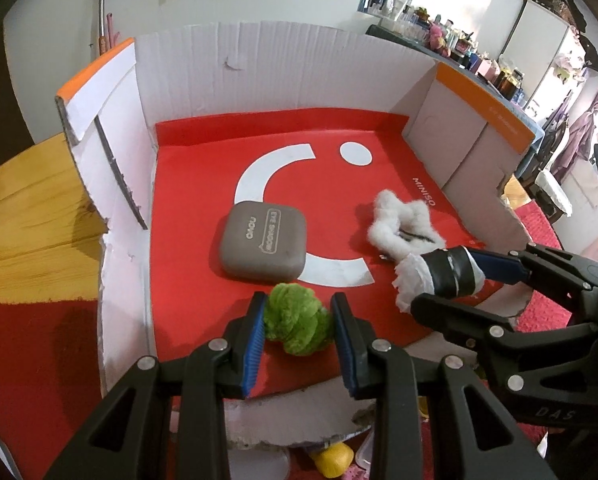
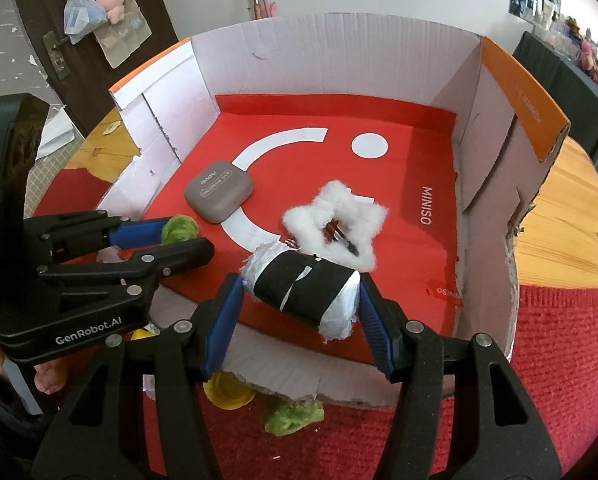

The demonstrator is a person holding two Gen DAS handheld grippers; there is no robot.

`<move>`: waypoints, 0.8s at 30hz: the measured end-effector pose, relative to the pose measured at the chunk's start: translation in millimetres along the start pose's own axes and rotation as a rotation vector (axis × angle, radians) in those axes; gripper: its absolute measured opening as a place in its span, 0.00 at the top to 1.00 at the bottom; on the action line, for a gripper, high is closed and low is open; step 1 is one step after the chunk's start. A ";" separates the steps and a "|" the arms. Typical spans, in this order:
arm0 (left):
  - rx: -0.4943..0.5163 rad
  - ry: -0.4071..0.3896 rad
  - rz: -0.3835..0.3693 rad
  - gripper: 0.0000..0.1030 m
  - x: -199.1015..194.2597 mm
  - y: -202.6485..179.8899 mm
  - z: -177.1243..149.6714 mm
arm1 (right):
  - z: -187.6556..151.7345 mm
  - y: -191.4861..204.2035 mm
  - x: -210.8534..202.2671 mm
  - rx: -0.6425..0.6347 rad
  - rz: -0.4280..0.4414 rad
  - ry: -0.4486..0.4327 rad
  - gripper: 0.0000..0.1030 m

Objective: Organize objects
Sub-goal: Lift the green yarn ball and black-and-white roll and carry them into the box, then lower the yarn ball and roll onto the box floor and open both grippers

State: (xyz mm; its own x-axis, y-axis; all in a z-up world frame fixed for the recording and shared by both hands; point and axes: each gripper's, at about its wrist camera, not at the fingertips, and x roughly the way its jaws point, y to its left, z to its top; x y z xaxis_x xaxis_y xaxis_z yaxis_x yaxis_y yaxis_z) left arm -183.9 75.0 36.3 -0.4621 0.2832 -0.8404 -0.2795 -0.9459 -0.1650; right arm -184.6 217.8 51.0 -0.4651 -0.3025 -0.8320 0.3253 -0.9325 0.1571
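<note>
The left gripper clasps a green pom-pom, likely soft and light. The right gripper grips a black-and-white taped roll by its ends, probably light and crushable.

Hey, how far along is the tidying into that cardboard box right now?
Partway. Already in the box: a grey case and a white fluffy star. In hand: the left tool brackets a green pom-pom, and the right tool holds a black-and-white roll, both over the box's red floor. Left: a yellow thing and another green fuzzy piece lie outside the front wall.
</note>
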 end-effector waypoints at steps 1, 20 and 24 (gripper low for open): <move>0.001 0.000 0.000 0.67 0.2 0.8 0.8 | 0.3 -0.4 1.0 0.001 0.001 0.002 0.46; 0.003 0.002 0.019 0.67 12.0 5.5 15.6 | 8.4 -7.1 12.1 0.025 0.011 -0.009 0.46; 0.007 -0.002 0.026 0.67 13.9 5.4 18.7 | 8.9 -8.8 13.1 0.031 0.009 -0.016 0.46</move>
State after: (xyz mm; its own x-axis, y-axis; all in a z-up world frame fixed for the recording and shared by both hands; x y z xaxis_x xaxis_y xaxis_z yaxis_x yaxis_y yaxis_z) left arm -207.5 76.8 33.4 -0.4710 0.2586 -0.8434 -0.2729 -0.9519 -0.1395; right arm -200.9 220.3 43.5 -0.4754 -0.3136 -0.8220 0.3042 -0.9353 0.1809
